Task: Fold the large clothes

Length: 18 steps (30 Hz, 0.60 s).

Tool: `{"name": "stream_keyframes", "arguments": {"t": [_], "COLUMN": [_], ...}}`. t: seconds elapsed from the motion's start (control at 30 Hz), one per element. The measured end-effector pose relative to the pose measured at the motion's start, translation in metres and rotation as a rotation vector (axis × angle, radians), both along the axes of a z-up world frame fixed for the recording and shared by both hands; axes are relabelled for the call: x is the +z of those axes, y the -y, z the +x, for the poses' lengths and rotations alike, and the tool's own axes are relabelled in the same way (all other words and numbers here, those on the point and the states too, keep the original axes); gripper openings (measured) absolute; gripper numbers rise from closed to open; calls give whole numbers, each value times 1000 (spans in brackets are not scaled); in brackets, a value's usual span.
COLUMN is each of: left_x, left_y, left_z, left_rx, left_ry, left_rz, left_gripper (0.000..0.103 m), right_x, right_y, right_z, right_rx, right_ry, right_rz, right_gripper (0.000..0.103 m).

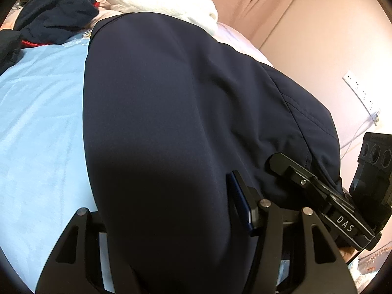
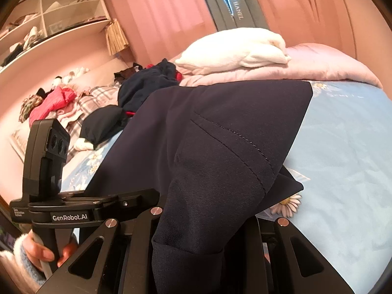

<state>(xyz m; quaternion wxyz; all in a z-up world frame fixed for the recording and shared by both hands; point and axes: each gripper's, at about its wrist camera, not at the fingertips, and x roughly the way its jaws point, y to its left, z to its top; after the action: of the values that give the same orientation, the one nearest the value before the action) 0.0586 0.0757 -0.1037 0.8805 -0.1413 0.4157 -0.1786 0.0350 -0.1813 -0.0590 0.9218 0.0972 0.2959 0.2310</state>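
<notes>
A large dark navy garment lies across the light blue bedsheet. In the left wrist view my left gripper is shut on the navy garment, whose cloth drapes over the fingers and hides their tips. The right gripper shows at the lower right of that view, holding the garment's edge. In the right wrist view the navy garment hangs from my right gripper, which is shut on a bunched fold. The left gripper shows at the left, in a hand.
A white folded blanket lies on a pink quilt at the bed's head. A pile of dark and red clothes lies at the far left. Shelves and pink curtains stand behind. A wall socket is at right.
</notes>
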Motion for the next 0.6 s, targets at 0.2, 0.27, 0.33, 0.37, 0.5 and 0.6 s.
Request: {"name": "stream_keyframes", "arguments": {"t": [0.2, 0.27, 0.33, 0.37, 0.5, 0.6], "left_x": [0, 0, 0, 1, 1, 0], "left_y": [-14, -17, -19, -20, -24, -26], "left_z": [9, 10, 9, 12, 19, 19], "left_rx": [23, 27, 31, 32, 41, 46], "left_ry": [7, 7, 10, 13, 27, 29], "left_rz": [5, 6, 8, 10, 25, 31], "left_gripper": [58, 58, 58, 58, 58, 58], "right_x": [0, 1, 1, 1, -1, -3], "right_y": [-13, -16, -19, -20, -22, -24], "right_z": [10, 13, 17, 18, 27, 34], "right_rx": [18, 21, 26, 26, 31, 31], "right_ry": [7, 5, 6, 8, 10, 7], "right_rz": [-7, -6, -7, -6, 10, 19], "right_gripper": [24, 24, 24, 24, 24, 24]}}
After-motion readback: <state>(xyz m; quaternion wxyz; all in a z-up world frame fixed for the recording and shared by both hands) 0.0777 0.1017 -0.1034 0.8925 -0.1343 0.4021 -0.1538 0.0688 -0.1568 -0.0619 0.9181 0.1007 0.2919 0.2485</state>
